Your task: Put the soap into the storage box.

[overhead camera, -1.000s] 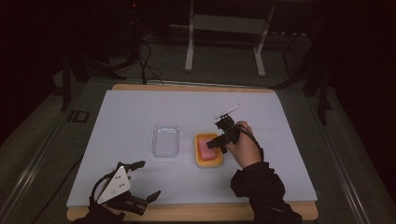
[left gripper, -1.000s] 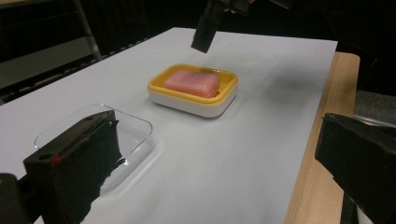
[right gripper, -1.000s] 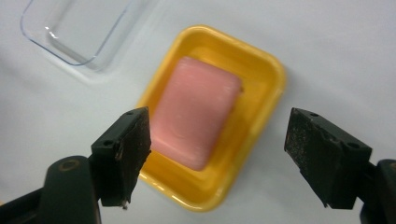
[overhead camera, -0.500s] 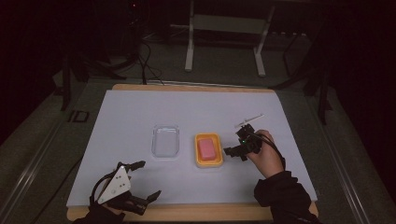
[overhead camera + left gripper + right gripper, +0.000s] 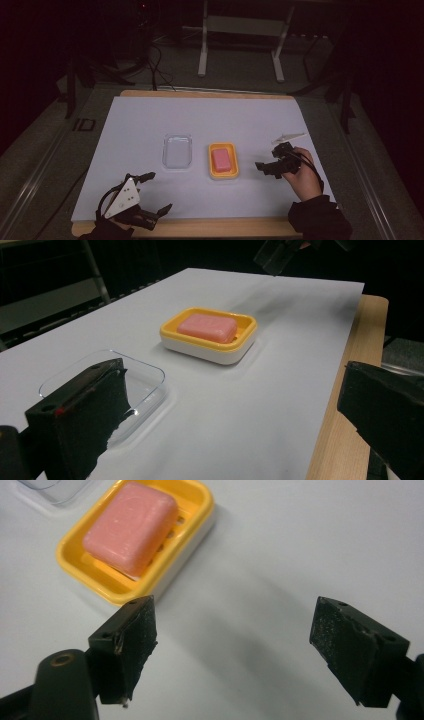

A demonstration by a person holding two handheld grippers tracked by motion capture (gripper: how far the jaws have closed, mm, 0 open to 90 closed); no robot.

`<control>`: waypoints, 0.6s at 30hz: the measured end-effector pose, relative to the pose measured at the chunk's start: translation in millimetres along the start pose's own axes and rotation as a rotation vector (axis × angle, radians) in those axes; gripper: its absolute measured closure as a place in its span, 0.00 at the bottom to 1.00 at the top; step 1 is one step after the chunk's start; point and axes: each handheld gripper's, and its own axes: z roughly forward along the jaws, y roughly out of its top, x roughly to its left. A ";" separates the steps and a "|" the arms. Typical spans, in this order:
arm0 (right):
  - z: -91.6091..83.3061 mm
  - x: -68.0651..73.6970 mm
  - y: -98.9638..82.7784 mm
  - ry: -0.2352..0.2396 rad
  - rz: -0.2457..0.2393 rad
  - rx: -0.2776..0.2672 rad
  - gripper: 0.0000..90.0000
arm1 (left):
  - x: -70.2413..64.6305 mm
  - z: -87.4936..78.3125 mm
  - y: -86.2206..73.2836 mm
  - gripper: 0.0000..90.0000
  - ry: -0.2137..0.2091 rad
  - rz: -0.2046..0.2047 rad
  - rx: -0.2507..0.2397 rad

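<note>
Pink soap bar (image 5: 222, 159) sits in yellow-and-white plastic soap dish (image 5: 223, 173), mid-table — neither gripper holds anything.
R gripper (image 5: 267, 165) hangs just right of dish, jaws wide, empty; L gripper (image 5: 152, 192) near front edge, jaws wide too. Risk: a low approach could clip dish rim and skid it on the smooth white sheet (image 5: 150, 120), toward clear plastic lid (image 5: 177, 150) just left. Open room behind and right.

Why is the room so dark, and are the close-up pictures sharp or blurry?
High view: light falls on the white table sheet, the surroundings stay near black. Left gripper view: the pink soap bar in its yellow dish looks sharp, the near black jaws blur. Right gripper view: the clear plastic lid is soft; shadows pool under the jaws.
</note>
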 end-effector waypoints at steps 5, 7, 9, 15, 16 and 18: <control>-7.8 -8.1 -12.2 -0.020 0.021 -0.023 0.21 | 0.0 0.1 0.0 0.01 0.000 0.000 0.000; -10.6 -10.5 -16.5 -0.031 0.033 -0.036 0.21 | 0.0 0.1 0.0 0.01 0.001 0.001 0.001; -12.9 -12.5 -20.7 -0.029 0.046 -0.043 0.21 | 0.0 0.1 0.0 0.01 0.001 0.001 0.001; -19.4 -17.5 -35.4 -0.054 0.070 -0.071 0.20 | -0.1 0.3 0.0 0.01 0.000 0.000 0.001; -20.5 -18.8 -37.9 -0.056 0.075 -0.069 0.20 | -0.1 0.4 -0.1 0.01 0.001 0.000 0.001; -22.6 -21.1 -43.1 -0.068 0.101 -0.068 0.20 | -0.1 0.3 -0.1 0.01 0.001 0.000 0.001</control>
